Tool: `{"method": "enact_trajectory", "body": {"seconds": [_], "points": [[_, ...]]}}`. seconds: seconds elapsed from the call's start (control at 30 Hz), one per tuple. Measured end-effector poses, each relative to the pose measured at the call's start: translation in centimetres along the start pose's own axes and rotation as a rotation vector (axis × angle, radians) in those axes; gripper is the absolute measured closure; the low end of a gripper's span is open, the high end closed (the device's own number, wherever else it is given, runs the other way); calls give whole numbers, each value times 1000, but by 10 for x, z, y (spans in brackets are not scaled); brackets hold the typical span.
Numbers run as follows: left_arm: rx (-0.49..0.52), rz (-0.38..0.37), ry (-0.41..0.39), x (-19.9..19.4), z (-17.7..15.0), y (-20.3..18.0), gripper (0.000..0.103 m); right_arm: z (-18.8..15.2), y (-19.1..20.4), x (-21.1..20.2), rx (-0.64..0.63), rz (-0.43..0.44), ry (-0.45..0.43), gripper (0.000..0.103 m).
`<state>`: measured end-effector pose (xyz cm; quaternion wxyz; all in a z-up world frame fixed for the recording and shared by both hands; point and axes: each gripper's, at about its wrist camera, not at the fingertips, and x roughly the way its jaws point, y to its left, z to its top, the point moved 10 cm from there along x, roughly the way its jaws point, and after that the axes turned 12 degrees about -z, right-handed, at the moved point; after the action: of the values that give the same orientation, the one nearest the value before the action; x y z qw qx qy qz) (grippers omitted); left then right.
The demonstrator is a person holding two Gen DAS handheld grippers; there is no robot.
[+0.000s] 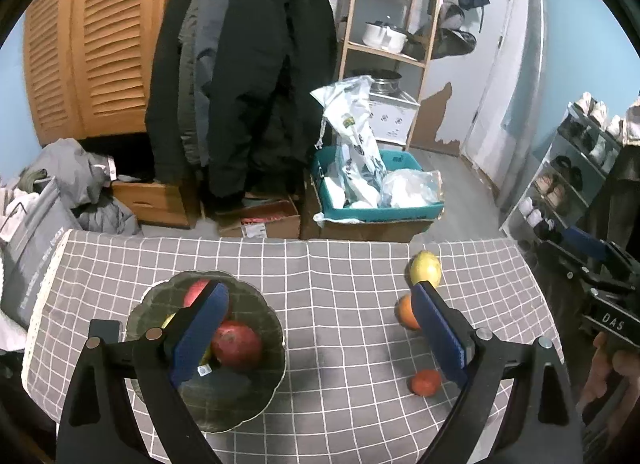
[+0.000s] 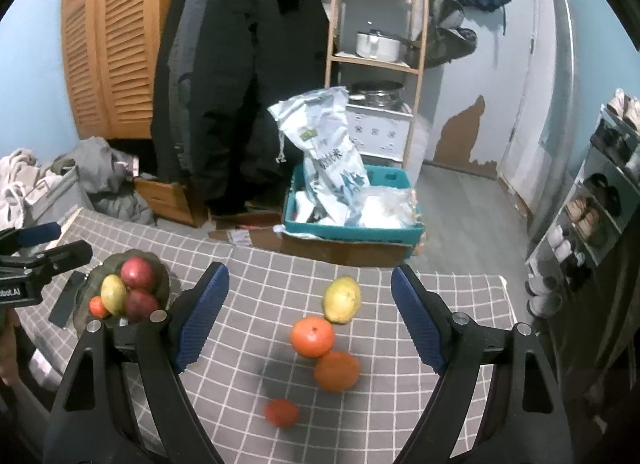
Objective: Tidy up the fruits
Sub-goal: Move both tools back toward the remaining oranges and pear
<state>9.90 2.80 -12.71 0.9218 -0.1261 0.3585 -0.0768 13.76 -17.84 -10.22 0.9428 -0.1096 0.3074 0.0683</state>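
Observation:
A dark glass bowl (image 1: pixel 240 404) on the grey checked tablecloth (image 1: pixel 340 304) holds red apples (image 1: pixel 236 344), a yellow-green fruit and a small orange one; it also shows in the right wrist view (image 2: pixel 160 268). My left gripper (image 1: pixel 320 324) is open and empty, its left finger above the bowl. Loose on the cloth lie a yellow lemon (image 2: pixel 342 298), two oranges (image 2: pixel 312 336) (image 2: pixel 337 370) and a small red tangerine (image 2: pixel 282 412). My right gripper (image 2: pixel 310 316) is open and empty above these loose fruits. The right gripper's body shows at the right edge of the left wrist view (image 1: pixel 600 284).
Beyond the table's far edge stand a teal crate (image 2: pixel 352 230) with plastic bags on a cardboard box, hanging dark coats (image 2: pixel 240 84), a wooden shelf (image 2: pixel 376 56) and a shoe rack (image 2: pixel 592 204). A dark flat object (image 2: pixel 66 300) lies left of the bowl.

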Motion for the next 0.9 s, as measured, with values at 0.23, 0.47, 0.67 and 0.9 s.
{"method": "enact_trajectory", "body": {"seconds": [0.23,0.47,0.67,0.9], "points": [[34,1,51,24,-9,-15,9,-17,-15,18,13,-13,54,20],[46,-9,109,54,-21,-21,9,-50,-25,53,4,-36,151,20],[50,2,157,85,-33,-21,9,-80,-28,86,19,-33,241,20],[45,2,216,119,-52,-19,9,-110,-25,116,28,-13,342,20]]}}
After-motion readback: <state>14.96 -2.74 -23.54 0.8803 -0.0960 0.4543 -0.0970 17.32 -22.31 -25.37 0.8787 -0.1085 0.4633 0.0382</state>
